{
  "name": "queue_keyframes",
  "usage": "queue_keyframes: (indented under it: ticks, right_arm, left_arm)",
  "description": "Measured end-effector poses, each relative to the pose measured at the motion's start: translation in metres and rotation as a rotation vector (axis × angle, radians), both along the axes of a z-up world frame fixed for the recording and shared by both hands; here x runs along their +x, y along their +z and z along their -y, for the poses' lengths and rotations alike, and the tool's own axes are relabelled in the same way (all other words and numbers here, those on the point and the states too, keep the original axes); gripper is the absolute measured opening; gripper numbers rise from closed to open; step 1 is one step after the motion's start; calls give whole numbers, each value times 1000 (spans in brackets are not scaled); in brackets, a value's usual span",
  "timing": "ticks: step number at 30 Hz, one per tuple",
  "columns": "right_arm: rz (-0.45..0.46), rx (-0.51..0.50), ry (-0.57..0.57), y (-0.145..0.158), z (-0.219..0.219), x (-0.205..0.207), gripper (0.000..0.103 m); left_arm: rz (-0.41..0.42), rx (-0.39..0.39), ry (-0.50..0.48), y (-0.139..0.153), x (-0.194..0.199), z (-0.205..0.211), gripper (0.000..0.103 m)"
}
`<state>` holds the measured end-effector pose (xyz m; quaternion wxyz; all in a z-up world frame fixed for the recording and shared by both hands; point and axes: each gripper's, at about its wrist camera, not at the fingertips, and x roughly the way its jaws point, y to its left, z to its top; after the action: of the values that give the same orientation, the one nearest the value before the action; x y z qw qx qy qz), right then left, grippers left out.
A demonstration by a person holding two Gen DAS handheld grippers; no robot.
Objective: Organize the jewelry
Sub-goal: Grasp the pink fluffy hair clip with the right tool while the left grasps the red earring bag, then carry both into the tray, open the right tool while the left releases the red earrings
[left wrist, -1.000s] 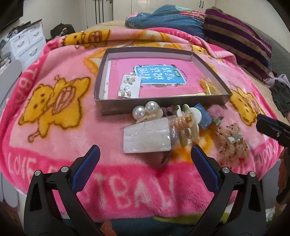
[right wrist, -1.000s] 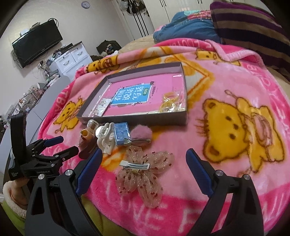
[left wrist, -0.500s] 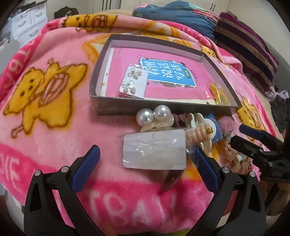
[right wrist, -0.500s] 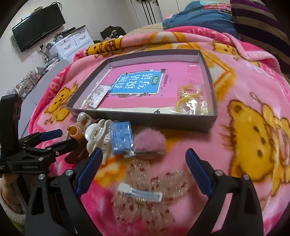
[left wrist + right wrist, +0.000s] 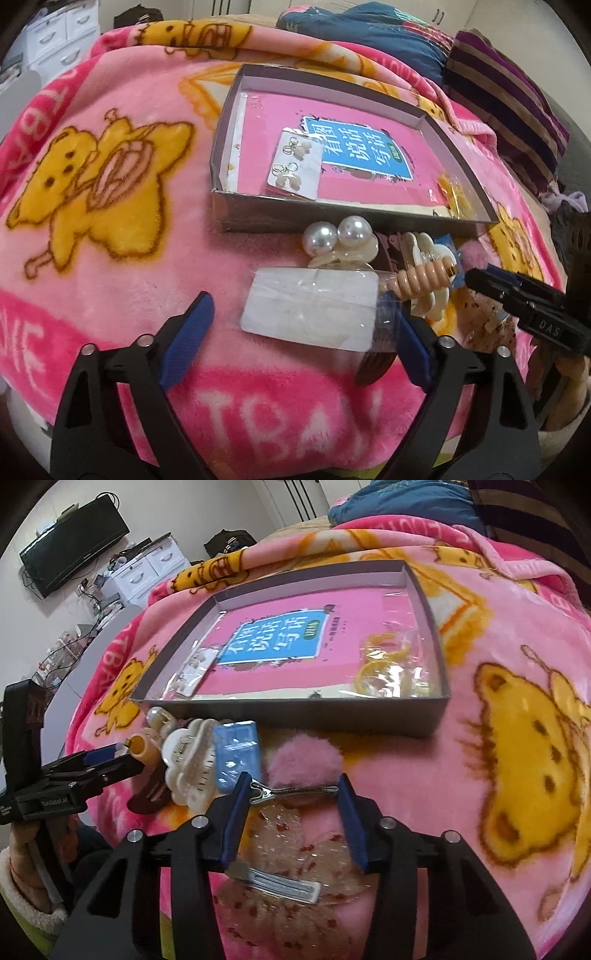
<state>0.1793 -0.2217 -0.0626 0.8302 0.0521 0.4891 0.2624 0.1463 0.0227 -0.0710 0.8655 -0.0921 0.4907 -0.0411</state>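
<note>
Closing right gripper point(image 5: 293, 794) pinches pompom clip point(image 5: 295, 791) endwise; may pivot out toward 6 o'clock. Left gripper point(image 5: 304, 328) wide.

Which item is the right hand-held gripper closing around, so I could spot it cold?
Find the grey tray on the pink blanket. In front of its near wall lies a pink fluffy pom-pom clip. The right hand-held gripper, jaws just narrowing, brackets its silver alligator clip; it is the only furry piece there.
</note>
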Motion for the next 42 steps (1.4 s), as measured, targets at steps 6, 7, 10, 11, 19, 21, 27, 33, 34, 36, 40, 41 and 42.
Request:
queue_keyframes:
  ticks: [6,7,10,11,19,21,27,33,34,36,40,41,42]
  right_arm:
    - [8,19,-74,-1,24,-1,45]
    - [9,17,-85,-1,28,-1,45]
    - [21,5,-119,0,40,-2,45]
    - [24,3,-131,1,44,-2,45]
    - [42,14,-218,10,75,-9,45]
    - [48,20,-224,13,80,-13,45]
    - [65,47,-227,24,82,-22,45]
    - [79,84,-211,37,79,-28,45]
    - [83,91,-207,40,77,-28,45]
    - [87,99,-197,44,74,-28,45]
    - [105,111,-178,52,66,-28,45]
    - [109,114,-175,54,65,-27,45]
    - [114,117,-168,57,63,-27,45]
  left_arm:
    - [6,23,-18,0,-2,3,67]
    - [8,24,-19,1,-2,3,66]
    - [21,26,-25,3,-4,3,58]
    - [24,25,-26,3,-4,3,55]
    - [71,52,-48,14,-18,3,32]
    - [81,67,-48,17,-21,3,27]
    - [105,96,-25,28,-31,-2,15]
    - [140,154,42,45,-39,-19,7]
    - [139,149,54,46,-40,-26,6]
    - [136,156,81,46,-41,-36,3]
    - [138,107,101,46,-42,-50,3]
    - [142,98,101,47,-43,-52,2]
    - [150,78,103,48,-43,-54,2]
